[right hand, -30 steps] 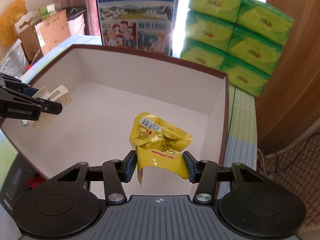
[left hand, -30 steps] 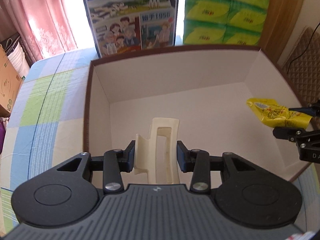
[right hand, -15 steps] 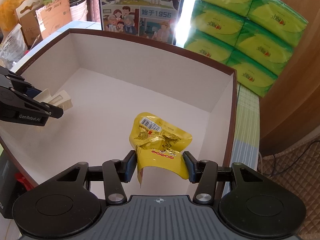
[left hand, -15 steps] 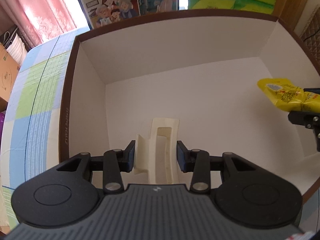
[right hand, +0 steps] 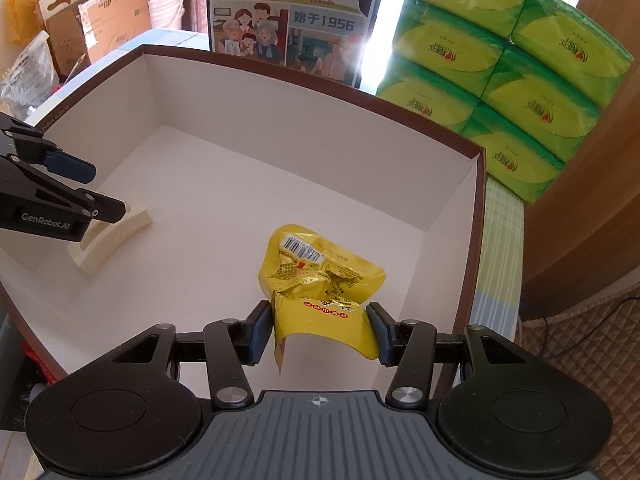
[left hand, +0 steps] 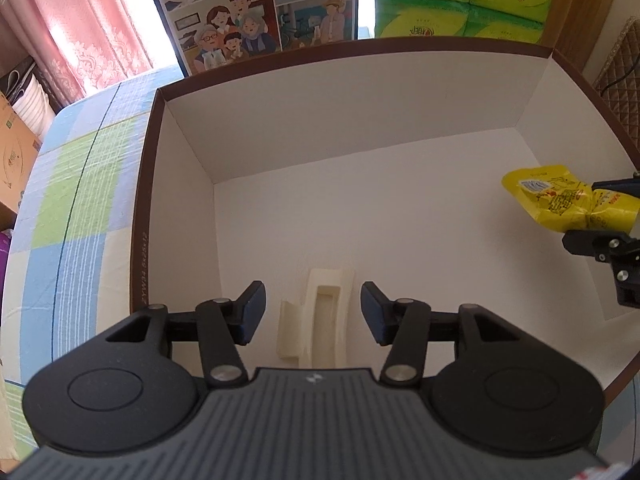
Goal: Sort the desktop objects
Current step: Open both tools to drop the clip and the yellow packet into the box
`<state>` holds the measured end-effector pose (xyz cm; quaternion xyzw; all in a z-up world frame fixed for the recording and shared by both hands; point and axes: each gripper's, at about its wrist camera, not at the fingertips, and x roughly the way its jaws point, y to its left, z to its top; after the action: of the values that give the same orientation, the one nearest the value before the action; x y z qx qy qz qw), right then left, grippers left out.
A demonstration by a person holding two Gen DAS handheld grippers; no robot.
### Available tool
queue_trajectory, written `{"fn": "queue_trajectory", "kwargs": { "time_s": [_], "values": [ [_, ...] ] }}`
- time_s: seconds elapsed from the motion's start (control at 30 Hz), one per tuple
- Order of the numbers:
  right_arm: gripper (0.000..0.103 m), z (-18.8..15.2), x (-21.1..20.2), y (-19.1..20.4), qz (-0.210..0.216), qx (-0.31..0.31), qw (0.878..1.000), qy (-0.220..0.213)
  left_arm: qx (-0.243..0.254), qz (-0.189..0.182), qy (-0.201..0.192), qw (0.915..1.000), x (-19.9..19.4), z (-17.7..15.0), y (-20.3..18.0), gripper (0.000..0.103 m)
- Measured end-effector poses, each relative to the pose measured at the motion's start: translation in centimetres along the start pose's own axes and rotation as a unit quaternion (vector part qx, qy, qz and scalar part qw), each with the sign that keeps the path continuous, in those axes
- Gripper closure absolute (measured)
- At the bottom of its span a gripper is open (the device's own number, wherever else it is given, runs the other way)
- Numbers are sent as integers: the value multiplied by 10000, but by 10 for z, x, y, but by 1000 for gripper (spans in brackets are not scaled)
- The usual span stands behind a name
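Observation:
A cream plastic holder lies on the floor of the brown-rimmed white box, near its left wall. My left gripper hangs open just above it, its pads clear of both sides. From the right wrist view the same holder lies partly behind the left gripper. My right gripper is shut on a crumpled yellow snack packet, held over the box's right half. That packet shows at the right edge of the left wrist view.
The box takes up most of the checked tablecloth. Behind it stand a blue milk carton and stacked green tissue packs. Cardboard boxes and bags sit off to the left, a pink curtain behind.
My left gripper opened and let go of the cream holder, which now rests on the box floor. The right gripper with the packet has gone further in over the box.

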<state>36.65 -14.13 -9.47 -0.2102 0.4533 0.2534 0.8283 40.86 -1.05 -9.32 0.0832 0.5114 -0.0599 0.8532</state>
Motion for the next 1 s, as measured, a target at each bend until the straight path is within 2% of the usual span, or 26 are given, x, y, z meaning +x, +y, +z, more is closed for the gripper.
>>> {"fn": "queue_trajectory", "kwargs": {
  "time_s": [0.07,0.13,0.2,0.3,0.4,0.6,0.7,1.0],
  "values": [
    [53,1,1,0,-7,-39,10000,-1,-8,-20,-21,10000,0,0,0,54],
    [47,1,2,1,-19,-106,9999,-23,1,-22,-31,10000,0,0,0,53],
    [34,0,3,3,-102,-188,9998,-64,21,-19,-52,10000,0,0,0,52],
    [20,-2,1,5,-69,-247,9995,-198,42,-56,-81,9999,-1,1,0,50],
    [13,-3,-2,7,-4,-262,9992,-287,55,-99,-114,9999,-2,0,0,47],
    [9,-7,-12,7,159,-109,9994,-273,101,-222,-195,9995,-14,-4,-3,39],
    [8,-11,-18,5,268,39,9993,-244,103,-199,-281,9994,-22,-5,-3,29],
    [7,-19,-38,1,406,494,9972,-376,-22,-276,-520,9983,-55,-13,4,25]
  ]
}}
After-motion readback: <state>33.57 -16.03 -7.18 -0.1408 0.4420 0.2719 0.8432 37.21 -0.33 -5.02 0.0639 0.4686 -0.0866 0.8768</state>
